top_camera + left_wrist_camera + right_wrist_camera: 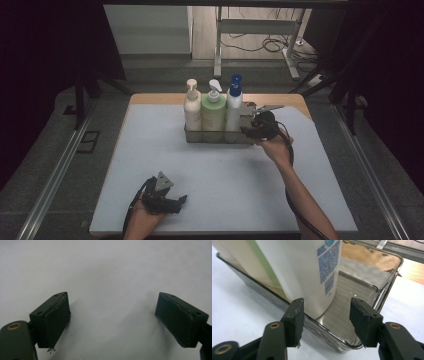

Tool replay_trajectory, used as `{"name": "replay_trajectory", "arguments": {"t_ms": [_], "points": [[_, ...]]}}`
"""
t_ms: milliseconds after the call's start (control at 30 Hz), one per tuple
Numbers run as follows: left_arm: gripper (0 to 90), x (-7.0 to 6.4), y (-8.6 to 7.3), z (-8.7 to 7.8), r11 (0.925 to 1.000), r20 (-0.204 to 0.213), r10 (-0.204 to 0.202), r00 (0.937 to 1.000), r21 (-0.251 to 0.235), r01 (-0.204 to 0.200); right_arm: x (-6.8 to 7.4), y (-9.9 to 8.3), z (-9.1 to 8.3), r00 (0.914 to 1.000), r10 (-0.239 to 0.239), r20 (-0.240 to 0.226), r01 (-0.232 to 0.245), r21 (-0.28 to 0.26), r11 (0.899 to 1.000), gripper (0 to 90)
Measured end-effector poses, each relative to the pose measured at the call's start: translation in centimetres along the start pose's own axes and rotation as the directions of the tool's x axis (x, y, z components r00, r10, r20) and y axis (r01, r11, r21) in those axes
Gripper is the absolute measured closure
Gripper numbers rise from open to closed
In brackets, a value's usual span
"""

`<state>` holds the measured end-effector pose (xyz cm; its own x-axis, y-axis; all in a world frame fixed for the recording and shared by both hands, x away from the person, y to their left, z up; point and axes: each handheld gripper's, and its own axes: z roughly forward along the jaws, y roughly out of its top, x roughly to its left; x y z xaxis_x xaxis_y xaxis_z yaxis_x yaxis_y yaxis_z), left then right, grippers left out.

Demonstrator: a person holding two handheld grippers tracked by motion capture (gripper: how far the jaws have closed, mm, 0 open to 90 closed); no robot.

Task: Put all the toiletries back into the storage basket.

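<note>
On the pale grey surface (165,165), a clear rectangular plastic tray (247,137) sits toward twelve o'clock, holding three pump bottles in a row: a cream bottle (192,107), a light green bottle (213,111) and a white bottle with a blue pump (233,107). The right tongs (325,322) are at the tray's three o'clock end, jaws spread wide and gripping nothing, just above the near rim beside the white bottle. The left tongs (112,320) rest near seven o'clock, well apart from the tray, jaws wide open over bare surface.

Spread-jawed left gripper (112,320) above white table (107,270)
</note>
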<state>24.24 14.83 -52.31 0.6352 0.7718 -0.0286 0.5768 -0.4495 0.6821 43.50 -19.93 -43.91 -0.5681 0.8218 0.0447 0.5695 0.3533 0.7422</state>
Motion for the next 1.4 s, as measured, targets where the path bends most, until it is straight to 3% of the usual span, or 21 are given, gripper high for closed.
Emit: {"name": "replay_trajectory", "arguments": {"t_ms": [600,933,1400], "points": [[12.2,0.0,0.0,0.0,1.0,0.001,-0.002,1.0,-0.002,0.002,0.9,-0.7,-1.6,0.9956,-0.069,-0.064,0.069,-0.007,0.998,30.6],[12.3,0.0,0.0,0.0,1.0,0.0,-0.002,1.0,-0.003,0.002,1.0,-1.2,-2.7,0.9917,-0.077,-0.103,0.076,-0.019,0.997,21.7],[12.3,0.0,0.0,0.0,1.0,0.0,-0.002,1.0,-0.002,0.002,1.7,-2.3,-4.9,0.9881,-0.115,-0.103,0.113,-0.026,0.993,13.1]]}}
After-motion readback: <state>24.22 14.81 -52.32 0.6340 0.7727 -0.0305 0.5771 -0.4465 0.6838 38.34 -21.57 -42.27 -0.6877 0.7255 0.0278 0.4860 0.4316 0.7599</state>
